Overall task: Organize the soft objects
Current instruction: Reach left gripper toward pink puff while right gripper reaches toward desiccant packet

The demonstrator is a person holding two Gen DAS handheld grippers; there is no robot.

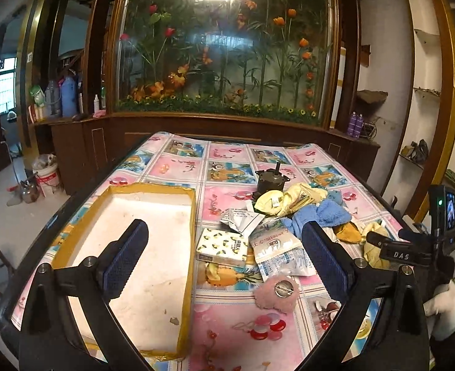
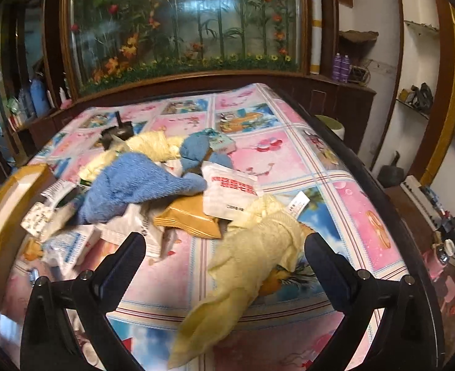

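A white foam tray with a yellow taped rim [image 1: 193, 216] lies on the table's left, empty. Right of it is a pile: blue towels [image 1: 326, 215], yellow cloths [image 1: 289, 199], a pink fluffy pad [image 1: 276, 293], tissue packs [image 1: 222, 244] and sachets. My left gripper [image 1: 224, 247] is open above the tray's right edge, holding nothing. In the right wrist view, a yellow cloth [image 2: 252, 256] lies between the fingers of my open right gripper [image 2: 224, 256], with a blue towel [image 2: 134, 182] and an orange packet [image 2: 187, 216] beyond it.
A dark metal motor [image 1: 269, 179] stands behind the pile. The table wears a pink patterned cloth [image 1: 227, 340]. A wooden cabinet with a flower display [image 1: 224, 46] stands behind. The right gripper's body with its camera [image 1: 440, 216] shows at the right in the left wrist view.
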